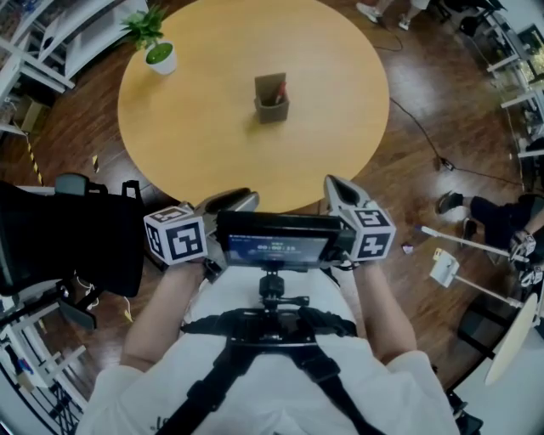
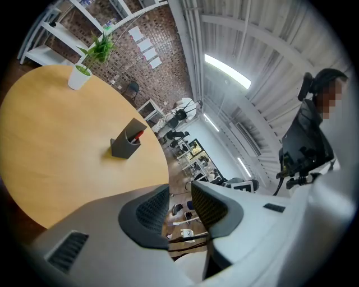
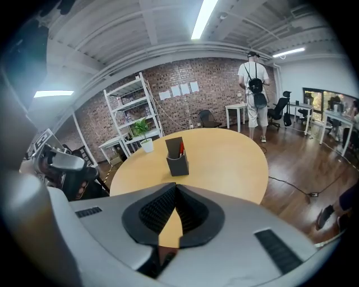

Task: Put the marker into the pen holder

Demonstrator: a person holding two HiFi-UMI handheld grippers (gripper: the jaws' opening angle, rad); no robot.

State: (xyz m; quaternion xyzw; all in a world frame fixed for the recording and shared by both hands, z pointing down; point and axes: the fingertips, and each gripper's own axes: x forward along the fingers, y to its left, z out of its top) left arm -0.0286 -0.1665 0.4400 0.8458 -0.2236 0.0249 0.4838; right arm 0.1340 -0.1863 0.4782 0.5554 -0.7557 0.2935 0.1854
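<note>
Marker [image 3: 180,149] already in pen holder [image 3: 177,162], mid-worktop [image 3: 235,162]. Right gripper [image 3: 175,190] fingers together, left gripper [image 2: 180,193] fingers apart, both empty, well back. Only risk I see: another reach knocking the holder over.

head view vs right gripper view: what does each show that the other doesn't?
Head view only: the person's forearms, a screen, a chest harness. Right gripper view only: brick wall, ceiling light, the right gripper with fingers shut on nothing. Both: round table, pen holder with the red marker inside, potted plant.
</note>
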